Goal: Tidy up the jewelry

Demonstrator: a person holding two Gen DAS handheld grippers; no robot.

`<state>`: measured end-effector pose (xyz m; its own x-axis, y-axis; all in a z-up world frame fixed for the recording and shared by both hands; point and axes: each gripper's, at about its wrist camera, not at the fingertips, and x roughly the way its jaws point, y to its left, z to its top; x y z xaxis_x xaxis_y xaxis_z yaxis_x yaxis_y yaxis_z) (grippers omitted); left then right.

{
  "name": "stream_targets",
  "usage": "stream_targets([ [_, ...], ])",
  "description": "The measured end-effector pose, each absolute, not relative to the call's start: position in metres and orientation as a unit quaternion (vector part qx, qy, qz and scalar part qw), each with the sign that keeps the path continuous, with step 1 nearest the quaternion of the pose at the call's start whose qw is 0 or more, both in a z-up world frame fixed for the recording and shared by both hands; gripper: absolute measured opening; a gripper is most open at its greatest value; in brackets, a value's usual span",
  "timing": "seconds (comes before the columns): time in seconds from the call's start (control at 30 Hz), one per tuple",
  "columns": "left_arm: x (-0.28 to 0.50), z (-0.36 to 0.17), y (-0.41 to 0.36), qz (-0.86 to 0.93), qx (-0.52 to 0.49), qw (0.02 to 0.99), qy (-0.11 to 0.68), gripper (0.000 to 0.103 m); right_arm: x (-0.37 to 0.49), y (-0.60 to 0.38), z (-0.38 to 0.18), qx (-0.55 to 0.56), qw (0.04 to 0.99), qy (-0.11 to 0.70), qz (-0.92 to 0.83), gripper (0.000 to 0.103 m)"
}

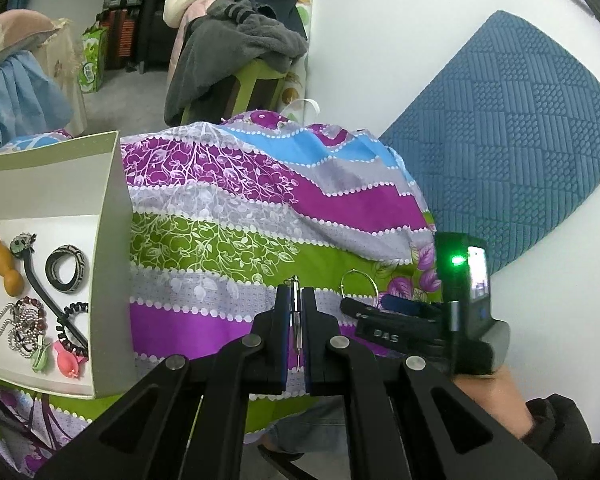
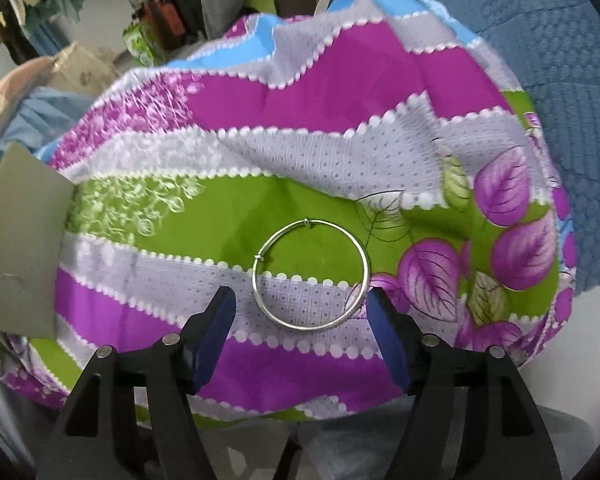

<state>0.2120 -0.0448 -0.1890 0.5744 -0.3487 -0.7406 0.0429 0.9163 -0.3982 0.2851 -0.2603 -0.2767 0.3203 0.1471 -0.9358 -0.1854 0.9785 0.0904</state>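
Note:
My left gripper [image 1: 296, 296] is shut on a thin silver pin-like piece [image 1: 295, 320] held upright between its blue pads, above the patterned cloth. A white box [image 1: 112, 208] at the left holds several pieces: a black patterned bangle [image 1: 67, 268], a brown gourd charm [image 1: 7, 267], bead chains [image 1: 18, 322], a pink clip [image 1: 70, 360]. My right gripper [image 2: 302, 304] is open, its fingers either side of a thin silver bangle [image 2: 310, 274] lying flat on the cloth. The right gripper also shows in the left wrist view [image 1: 384, 306], by the bangle [image 1: 358, 286].
The round table is covered by a purple, green and grey patterned cloth [image 2: 300, 80]. A blue textured mat [image 1: 520, 140] lies on the floor to the right. A chair piled with clothes [image 1: 236, 40] and bags stand behind.

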Motion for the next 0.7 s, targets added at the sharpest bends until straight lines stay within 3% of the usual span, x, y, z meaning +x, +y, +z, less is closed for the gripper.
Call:
stream_targets([
  [0.07,0.212,-0.189,-0.044,-0.112,-0.172,0.871,0.446,0.003,0.286,-0.256,-0.281,-0.03,0.811,0.575,0.1,0.068],
  [0.27,0.211,-0.186,-0.041,-0.112,-0.176,0.871,0.444,0.003,0.283,-0.25,-0.277,-0.042,0.816,0.567,0.103,0.057],
  [0.3,0.211,-0.186,-0.04,-0.112,-0.177,0.871,0.445,0.003,0.281,-0.249,-0.272,-0.041,0.821,0.559,0.109,0.025],
  [0.33,0.211,-0.185,-0.039,-0.112,-0.178,0.871,0.445,0.003,0.281,-0.245,-0.267,-0.04,0.821,0.559,0.109,0.005],
  [0.53,0.211,-0.181,-0.032,-0.11,-0.177,0.871,0.445,0.003,0.286,-0.256,-0.262,-0.002,0.819,0.564,0.104,0.009],
  [0.57,0.211,-0.182,-0.031,-0.108,-0.177,0.871,0.445,0.003,0.287,-0.259,-0.26,0.008,0.821,0.561,0.107,0.014],
  [0.6,0.21,-0.182,-0.031,-0.107,-0.178,0.871,0.445,0.003,0.287,-0.262,-0.257,0.017,0.823,0.558,0.108,0.032],
  [0.67,0.209,-0.183,-0.03,-0.108,-0.178,0.871,0.445,0.003,0.286,-0.269,-0.253,0.029,0.828,0.55,0.103,0.052],
  [0.7,0.209,-0.183,-0.03,-0.108,-0.178,0.871,0.444,0.003,0.286,-0.273,-0.251,0.029,0.831,0.547,0.096,0.054],
])
